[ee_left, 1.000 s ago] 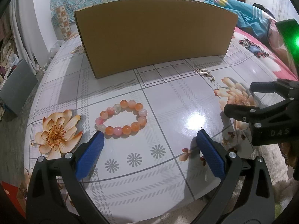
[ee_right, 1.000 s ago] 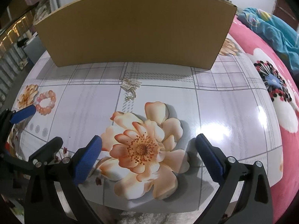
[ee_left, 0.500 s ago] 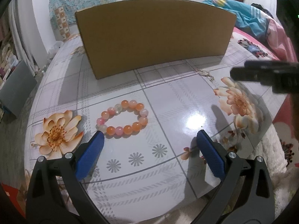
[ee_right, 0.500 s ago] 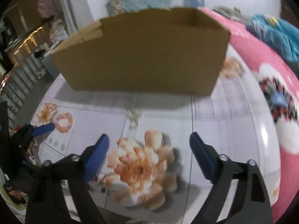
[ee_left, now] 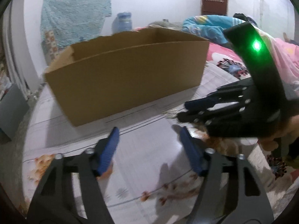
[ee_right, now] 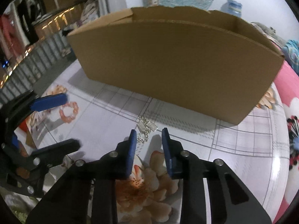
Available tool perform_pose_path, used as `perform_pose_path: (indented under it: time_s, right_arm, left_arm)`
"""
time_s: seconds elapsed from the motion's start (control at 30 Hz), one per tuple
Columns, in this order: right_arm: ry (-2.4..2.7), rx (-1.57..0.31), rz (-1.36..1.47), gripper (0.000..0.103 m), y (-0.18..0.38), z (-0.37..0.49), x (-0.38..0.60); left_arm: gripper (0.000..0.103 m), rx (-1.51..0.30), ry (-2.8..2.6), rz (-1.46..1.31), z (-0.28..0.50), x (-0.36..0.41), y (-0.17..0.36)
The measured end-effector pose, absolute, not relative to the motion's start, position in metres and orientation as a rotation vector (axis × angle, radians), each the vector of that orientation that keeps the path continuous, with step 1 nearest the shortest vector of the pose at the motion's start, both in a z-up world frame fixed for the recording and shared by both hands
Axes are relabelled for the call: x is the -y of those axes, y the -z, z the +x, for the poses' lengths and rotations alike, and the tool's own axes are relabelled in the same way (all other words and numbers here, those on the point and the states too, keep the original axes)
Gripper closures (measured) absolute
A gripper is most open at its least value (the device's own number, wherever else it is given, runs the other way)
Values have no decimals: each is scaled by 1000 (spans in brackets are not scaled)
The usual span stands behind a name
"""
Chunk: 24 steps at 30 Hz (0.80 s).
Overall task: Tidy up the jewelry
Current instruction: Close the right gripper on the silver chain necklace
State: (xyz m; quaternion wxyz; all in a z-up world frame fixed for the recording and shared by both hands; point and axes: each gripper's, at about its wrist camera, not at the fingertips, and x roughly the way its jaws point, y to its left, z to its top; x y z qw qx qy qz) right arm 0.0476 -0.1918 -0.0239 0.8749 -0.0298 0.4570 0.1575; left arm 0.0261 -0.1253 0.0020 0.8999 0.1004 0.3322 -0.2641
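- The cardboard box (ee_right: 173, 63) is matt brown paperboard, its top edge roughly torn.
- The desk (ee_right: 243, 140) wears a glossy, smooth plastic-looking cover with printed flowers and grid lines; it throws back lamp glare.
- The silver necklace (ee_right: 146, 127), near the box's front wall, looks like shiny metal chain.
- The bead bracelet (ee_right: 68, 112), toward the desk's left edge, has smooth, glossy orange-pink beads.
- The right claw (ee_right: 148, 138) has matt black plastic arms and ribbed blue pads (ee_right: 131, 149), with bright metal rivets.
- The left claw (ee_left: 149, 141) looks the same.
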Motion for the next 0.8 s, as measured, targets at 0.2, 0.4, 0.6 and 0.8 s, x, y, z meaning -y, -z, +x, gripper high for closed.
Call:
perform_pose_path:
  time_s: [0.2,0.4,0.6,0.8]
  right_arm:
    - [-401,-952,-139,93,23,49,182]
    - [-408,-994,-113,100,22,57,188]
    - [-401,-1010,-8,101,24,47,212]
    - [-370,-1010,69,101,26,36,234]
  left_arm:
    - [68,-726,590,164,43,138,4]
    - [75,-738,594,150,45,136,8]
    - [75,-743,595,176,45,140,12]
    - [75,-757,613,191,52,151,13]
